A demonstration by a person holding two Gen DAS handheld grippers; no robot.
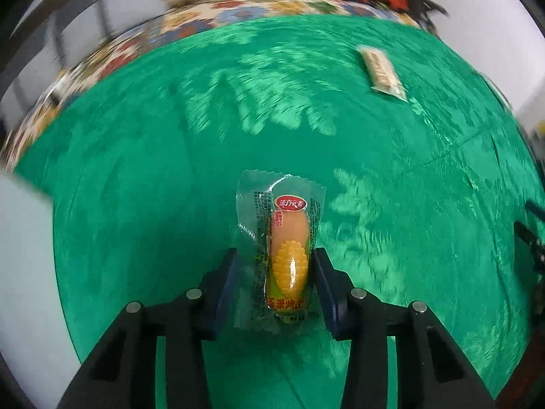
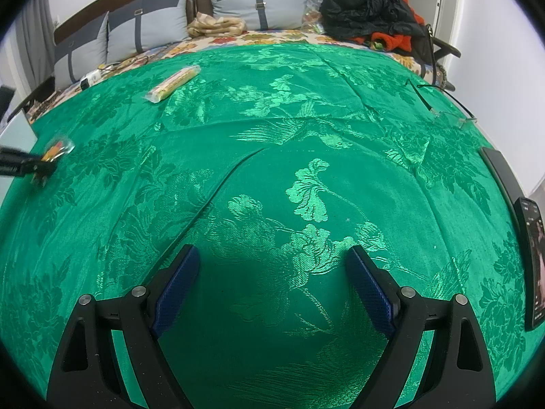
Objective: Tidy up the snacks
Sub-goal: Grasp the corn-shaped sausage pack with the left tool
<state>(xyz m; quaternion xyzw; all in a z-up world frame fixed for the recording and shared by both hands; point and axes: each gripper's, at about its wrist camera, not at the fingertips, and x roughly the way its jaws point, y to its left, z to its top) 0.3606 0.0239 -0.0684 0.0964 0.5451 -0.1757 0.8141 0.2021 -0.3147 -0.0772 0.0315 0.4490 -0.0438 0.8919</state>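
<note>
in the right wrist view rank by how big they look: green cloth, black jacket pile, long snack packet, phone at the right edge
1. green cloth
2. black jacket pile
3. phone and long snack packet: look alike in length; the phone is cut off at the edge and nearer, so unranked.

Phone [image 2: 531, 266] cut off by edge; far bedding [image 1: 238, 3] motion-blurred.

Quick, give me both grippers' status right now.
Left gripper: fingers closed on the corn sausage packet.
Right gripper: open, holding nothing, above the green cloth.
</note>
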